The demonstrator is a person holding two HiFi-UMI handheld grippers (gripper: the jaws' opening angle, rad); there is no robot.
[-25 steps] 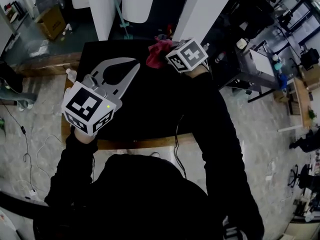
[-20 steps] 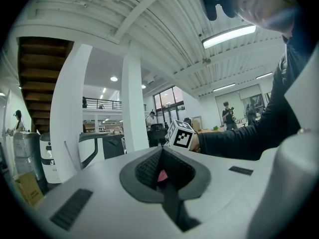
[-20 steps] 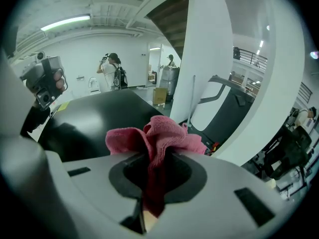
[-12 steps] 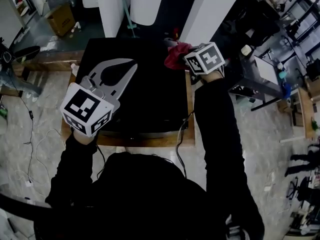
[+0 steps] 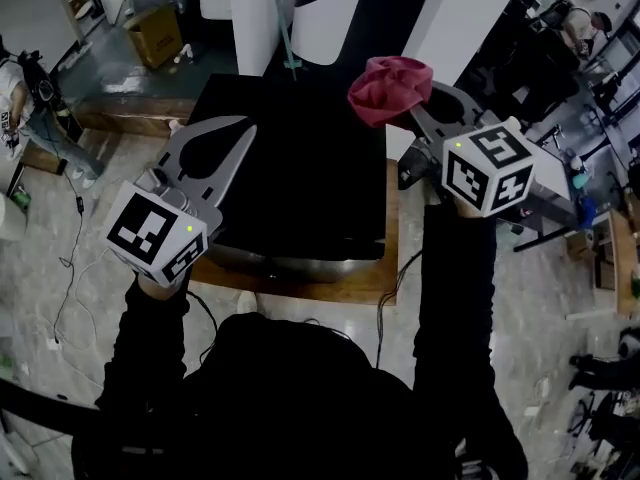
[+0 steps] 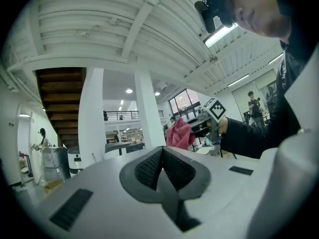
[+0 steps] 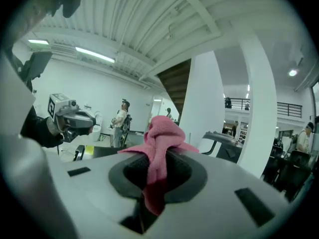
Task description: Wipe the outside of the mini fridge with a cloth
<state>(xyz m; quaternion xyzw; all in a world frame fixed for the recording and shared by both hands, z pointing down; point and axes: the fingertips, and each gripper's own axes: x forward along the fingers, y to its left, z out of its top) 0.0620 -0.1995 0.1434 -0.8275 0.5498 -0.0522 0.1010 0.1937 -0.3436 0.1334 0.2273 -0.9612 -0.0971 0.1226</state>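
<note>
The black mini fridge (image 5: 300,178) stands below me on a wooden platform, its flat top in the middle of the head view. My right gripper (image 5: 415,103) is raised above the fridge's right back corner, shut on a bunched pink cloth (image 5: 388,88) that sticks up from its jaws (image 7: 162,138). The cloth (image 6: 180,135) also shows far off in the left gripper view. My left gripper (image 5: 238,135) hangs over the fridge's left edge, jaws closed together with nothing between them (image 6: 163,164).
The wooden platform (image 5: 330,290) juts out under the fridge front. White pillars (image 5: 300,8) rise behind the fridge, a cardboard box (image 5: 155,33) sits at the back left. Cables (image 5: 70,268) trail on the marbled floor at left. Desks and people crowd the right side.
My right gripper has lifted off the fridge's back edge and swung right and up with the pink cloth. The left gripper stayed over the left edge, drifting slightly left.
</note>
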